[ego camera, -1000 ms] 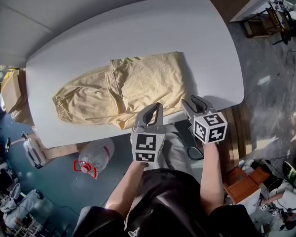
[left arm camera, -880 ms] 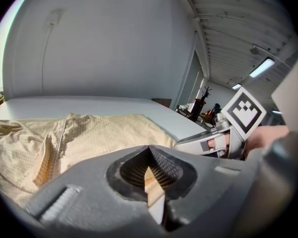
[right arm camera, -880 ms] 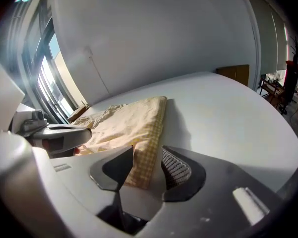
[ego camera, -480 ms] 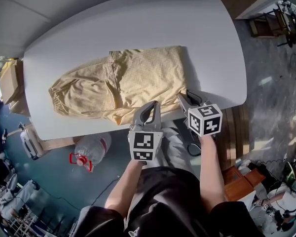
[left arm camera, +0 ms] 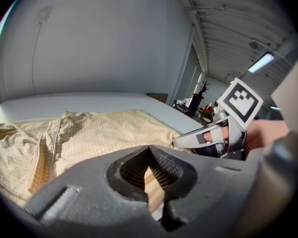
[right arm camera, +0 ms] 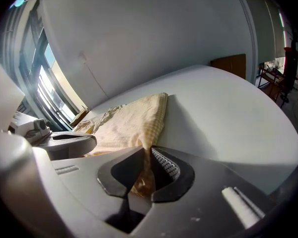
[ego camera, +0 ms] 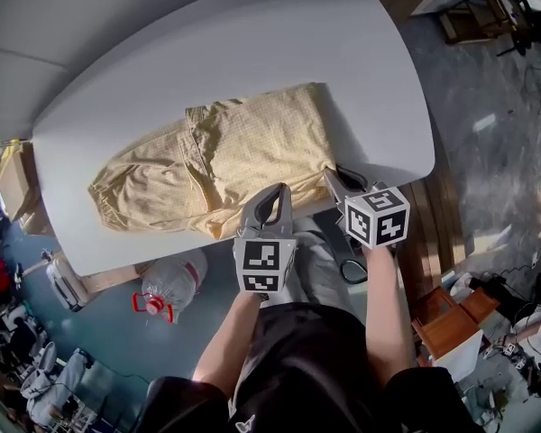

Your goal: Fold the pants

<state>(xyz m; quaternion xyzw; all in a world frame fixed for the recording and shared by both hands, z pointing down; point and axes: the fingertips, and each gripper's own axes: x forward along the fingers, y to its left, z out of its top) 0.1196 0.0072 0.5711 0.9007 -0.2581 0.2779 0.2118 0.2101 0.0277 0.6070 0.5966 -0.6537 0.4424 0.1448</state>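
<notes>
The pale yellow pants [ego camera: 225, 165] lie partly folded on the white table [ego camera: 252, 52], waistband end at the left. My left gripper [ego camera: 272, 195] is at the pants' near edge; in the left gripper view its jaws [left arm camera: 149, 150] meet with yellow cloth [left arm camera: 89, 133] pinched between them. My right gripper [ego camera: 335, 177] is at the near right corner of the pants. Its jaws [right arm camera: 148, 150] have just been closing, and the cloth's corner [right arm camera: 129, 120] is clamped between the pads.
The table's near edge runs just under both grippers. On the floor below are a plastic water bottle [ego camera: 167, 287], a cardboard box [ego camera: 13, 183] at the left and wooden crates [ego camera: 446, 318] at the right. Furniture [ego camera: 487, 7] stands at the far right.
My right gripper has moved left onto the pants' near right corner and its jaws have closed on the cloth. The left gripper stays shut at the near edge.
</notes>
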